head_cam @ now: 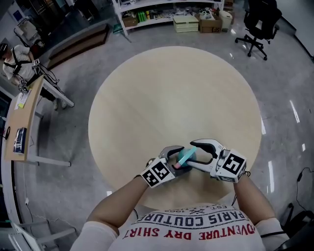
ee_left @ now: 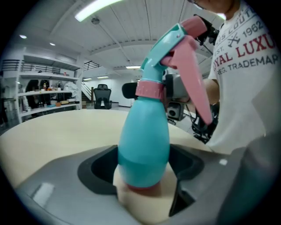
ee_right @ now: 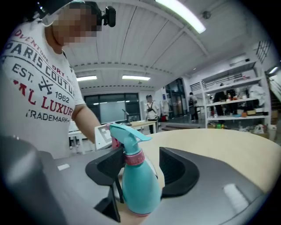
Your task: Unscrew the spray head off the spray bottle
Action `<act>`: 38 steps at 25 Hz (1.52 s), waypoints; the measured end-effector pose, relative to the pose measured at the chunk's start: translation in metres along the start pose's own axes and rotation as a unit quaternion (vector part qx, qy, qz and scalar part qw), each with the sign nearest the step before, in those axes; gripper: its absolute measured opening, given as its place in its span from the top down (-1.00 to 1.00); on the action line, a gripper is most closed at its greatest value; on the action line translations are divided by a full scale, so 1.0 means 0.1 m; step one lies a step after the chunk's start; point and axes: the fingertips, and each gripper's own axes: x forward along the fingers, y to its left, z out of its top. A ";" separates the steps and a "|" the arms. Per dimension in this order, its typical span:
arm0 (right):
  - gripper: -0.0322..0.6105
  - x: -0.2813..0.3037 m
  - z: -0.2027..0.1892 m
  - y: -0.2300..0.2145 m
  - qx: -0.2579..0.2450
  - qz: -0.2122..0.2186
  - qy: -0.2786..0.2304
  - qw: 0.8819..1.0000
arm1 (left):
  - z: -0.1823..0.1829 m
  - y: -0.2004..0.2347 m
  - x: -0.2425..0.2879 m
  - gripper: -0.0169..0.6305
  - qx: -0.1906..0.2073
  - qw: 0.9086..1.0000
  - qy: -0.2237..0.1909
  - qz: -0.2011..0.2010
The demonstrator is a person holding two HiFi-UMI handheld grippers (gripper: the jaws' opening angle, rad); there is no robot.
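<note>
"Down by the white printed shirt (head_cam: 191,228), what is the left claw (ee_left: 144,169) doing?"

"It is clamping the belly of the teal spray bottle (ee_left: 144,140), with both pads pressing on its sides low down."

"And the right claw (ee_right: 141,169)?"

"It is standing wide apart around the bottle's neck, level with the pink collar (ee_right: 133,158), and gripping nothing. One pad is sitting well clear of the collar. The other is lying just beside it, and I cannot tell whether it is touching."

"Where is the bottle sitting?"

"Between the two claws, over the near edge of the round beige surface (head_cam: 171,98), just in front of the person. I cannot tell whether its base is resting on the surface."

"Is the spray head (ee_left: 175,48) off?"

"No, it is still sitting on the neck with the collar in place, and the pink trigger (ee_left: 195,83) is hanging down toward the shirt."

"What is lying farther out?"

"Glossy grey floor (head_cam: 284,98) is ringing the surface. To the left a wooden desk (head_cam: 22,117) is standing with another person (head_cam: 17,61) beside it. At the far side white shelves (head_cam: 162,6) are carrying goods, cardboard boxes (head_cam: 211,23) are sitting by them, and a black office chair (head_cam: 260,22) is standing at the right."
</note>
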 end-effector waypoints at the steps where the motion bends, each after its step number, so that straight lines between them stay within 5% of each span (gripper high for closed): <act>1: 0.10 -0.03 0.00 -0.02 0.002 -0.029 -0.008 1.000 | 0.00 0.01 0.00 -0.14 -0.012 1.000 -0.003 0.021; 6: 0.32 -0.14 0.01 0.03 -0.017 -0.137 -0.008 0.990 | 0.03 0.07 0.01 -0.14 -0.067 0.990 -0.011 0.122; 11: 0.44 -0.11 -0.02 0.05 -0.030 -0.172 -0.001 0.985 | 0.05 0.06 0.04 -0.14 -0.104 0.977 -0.013 0.185; 15: 0.48 -0.10 -0.03 0.02 -0.037 -0.180 0.001 0.983 | 0.07 0.08 0.06 -0.14 -0.119 0.973 -0.015 0.198; 20: 0.48 -0.09 -0.04 0.07 -0.029 -0.115 -0.006 0.993 | 0.06 0.02 0.05 -0.14 -0.083 0.987 -0.033 0.131; 24: 0.48 -0.07 -0.08 0.12 -0.045 0.010 0.016 0.999 | 0.02 -0.05 0.05 -0.14 -0.017 0.999 -0.022 0.025; 29: 0.49 -0.03 -0.06 0.17 -0.015 0.146 0.052 0.988 | -0.03 -0.11 -0.01 -0.14 0.040 0.996 0.019 -0.077; 38: 0.49 -0.01 0.03 0.20 -0.007 0.126 0.022 0.992 | -0.04 -0.11 -0.06 -0.15 0.028 0.997 0.007 -0.064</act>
